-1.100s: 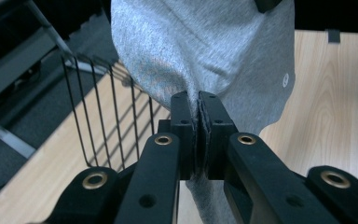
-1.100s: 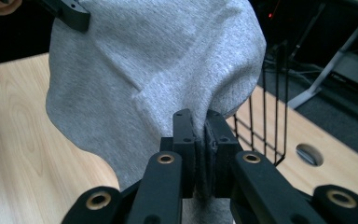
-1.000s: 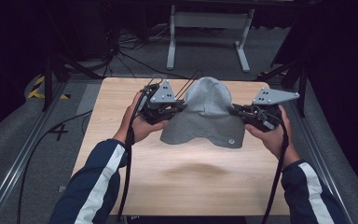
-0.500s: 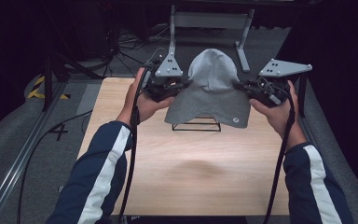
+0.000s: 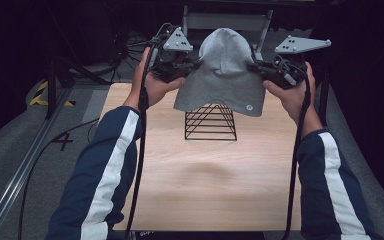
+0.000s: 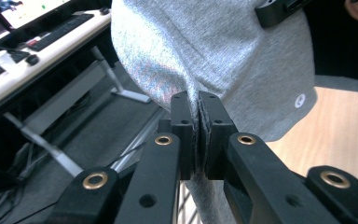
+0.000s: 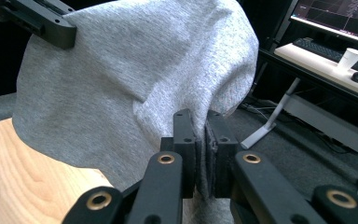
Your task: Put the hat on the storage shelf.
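Observation:
A grey knit beanie [image 5: 225, 75] with a small round logo hangs in the air, stretched between both grippers above a black wire pyramid stand [image 5: 210, 122] on the wooden table [image 5: 205, 185]. My left gripper [image 5: 192, 67] pinches the beanie's left edge. My right gripper [image 5: 252, 66] pinches its right edge. In the left gripper view the jaws [image 6: 195, 121] are shut on the grey fabric [image 6: 223, 56]. The right gripper view shows its jaws [image 7: 200, 135] shut on the fabric [image 7: 121, 74] too. The beanie hides the stand's tip.
A white metal frame [image 5: 225, 22] stands behind the table's far edge. Cables [image 5: 140, 150] trail from both grippers along the forearms. A desk with keyboards and a white cup [image 7: 349, 58] lies off to the side. Bare tabletop spreads in front of the stand.
Both grippers have lifted the beanie up off the black wire stand and farther from the person. The stand, covered a second ago, now shows beneath the beanie.

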A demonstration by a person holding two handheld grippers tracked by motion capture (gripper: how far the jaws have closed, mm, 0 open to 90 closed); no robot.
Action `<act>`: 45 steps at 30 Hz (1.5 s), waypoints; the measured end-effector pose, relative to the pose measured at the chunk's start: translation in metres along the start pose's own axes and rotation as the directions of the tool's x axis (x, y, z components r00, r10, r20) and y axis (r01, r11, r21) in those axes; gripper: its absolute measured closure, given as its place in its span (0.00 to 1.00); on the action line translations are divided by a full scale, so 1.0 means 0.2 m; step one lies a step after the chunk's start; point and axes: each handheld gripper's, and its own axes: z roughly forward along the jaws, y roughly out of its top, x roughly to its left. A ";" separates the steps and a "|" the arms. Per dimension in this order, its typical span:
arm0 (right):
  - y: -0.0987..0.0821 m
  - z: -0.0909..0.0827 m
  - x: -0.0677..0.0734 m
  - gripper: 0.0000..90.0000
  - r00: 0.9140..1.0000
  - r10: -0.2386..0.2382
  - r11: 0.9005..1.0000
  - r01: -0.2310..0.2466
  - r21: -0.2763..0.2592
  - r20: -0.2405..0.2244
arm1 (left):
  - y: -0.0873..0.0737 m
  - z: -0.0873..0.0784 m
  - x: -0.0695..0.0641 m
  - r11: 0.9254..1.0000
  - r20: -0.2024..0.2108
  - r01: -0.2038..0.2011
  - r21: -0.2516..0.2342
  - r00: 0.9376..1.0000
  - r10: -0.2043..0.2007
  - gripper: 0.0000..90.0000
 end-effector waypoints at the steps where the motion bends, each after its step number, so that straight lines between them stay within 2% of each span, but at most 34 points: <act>1: 0.01 0.01 0.00 0.94 1.000 -0.001 1.000 0.001 0.001 0.002 | 0.00 0.01 0.01 1.000 0.001 0.005 -0.001 1.000 -0.005 0.95; 3: 0.02 0.03 -0.02 0.94 1.000 -0.005 1.000 0.005 0.006 0.007 | 0.01 0.04 0.03 1.000 -0.001 -0.001 0.000 1.000 0.001 0.95; 4: 0.03 0.04 -0.02 0.94 1.000 -0.005 1.000 0.005 0.008 0.010 | 0.01 0.06 0.03 1.000 0.001 0.012 -0.002 1.000 -0.012 0.95; 7: 0.03 0.08 -0.04 0.94 1.000 -0.002 1.000 0.002 0.016 0.013 | 0.00 0.09 0.04 1.000 0.008 0.018 0.006 1.000 -0.018 0.95; 8: 0.02 0.09 -0.05 0.94 1.000 0.000 1.000 -0.001 0.024 0.012 | -0.01 0.13 0.05 0.999 0.019 0.031 0.010 0.999 -0.031 0.95; 12: -0.01 0.12 -0.07 0.94 1.000 0.020 0.999 -0.020 0.029 0.005 | -0.05 0.18 0.06 0.999 0.023 0.041 0.020 0.999 -0.041 0.95; 21: -0.07 0.17 -0.10 0.94 0.999 0.039 0.999 -0.040 0.034 0.011 | -0.09 0.24 0.09 0.998 0.015 0.060 0.030 0.998 -0.061 0.95; 24: -0.06 0.18 -0.11 0.94 0.999 0.044 0.999 -0.044 0.025 0.011 | -0.08 0.24 0.10 0.998 0.009 0.066 0.015 0.998 -0.066 0.95; 27: -0.05 0.17 -0.12 0.94 0.999 0.044 0.999 -0.044 0.020 0.016 | -0.07 0.24 0.11 0.999 -0.006 0.048 0.018 0.999 -0.048 0.95; 30: -0.05 0.18 -0.13 0.94 0.999 0.045 0.999 -0.045 0.015 0.021 | -0.08 0.24 0.13 0.997 -0.007 0.071 0.003 0.997 -0.071 0.95; 32: -0.05 0.20 -0.13 0.94 0.999 0.049 0.999 -0.049 0.012 0.022 | -0.08 0.25 0.13 0.998 -0.020 0.061 0.009 0.998 -0.061 0.95; 35: -0.05 0.21 -0.13 0.94 0.999 0.048 0.999 -0.048 0.018 0.017 | -0.09 0.26 0.14 0.997 -0.001 0.078 0.013 0.997 -0.078 0.95; 36: -0.05 0.21 -0.13 0.94 0.999 0.048 0.999 -0.048 0.020 0.012 | -0.10 0.26 0.14 0.997 -0.004 0.070 0.018 0.998 -0.070 0.95; 38: -0.06 0.22 -0.12 0.94 0.999 0.044 0.999 -0.044 0.023 0.010 | -0.11 0.27 0.13 0.997 0.010 0.079 0.020 0.997 -0.079 0.95; 40: -0.07 0.23 -0.12 0.94 0.999 0.047 0.999 -0.047 0.025 0.004 | -0.13 0.28 0.13 0.997 0.007 0.077 0.024 0.997 -0.077 0.95; 45: -0.13 0.25 -0.11 0.94 0.998 0.054 0.998 -0.053 0.033 -0.027 | -0.18 0.30 0.11 0.994 0.049 0.107 0.015 0.993 -0.107 0.95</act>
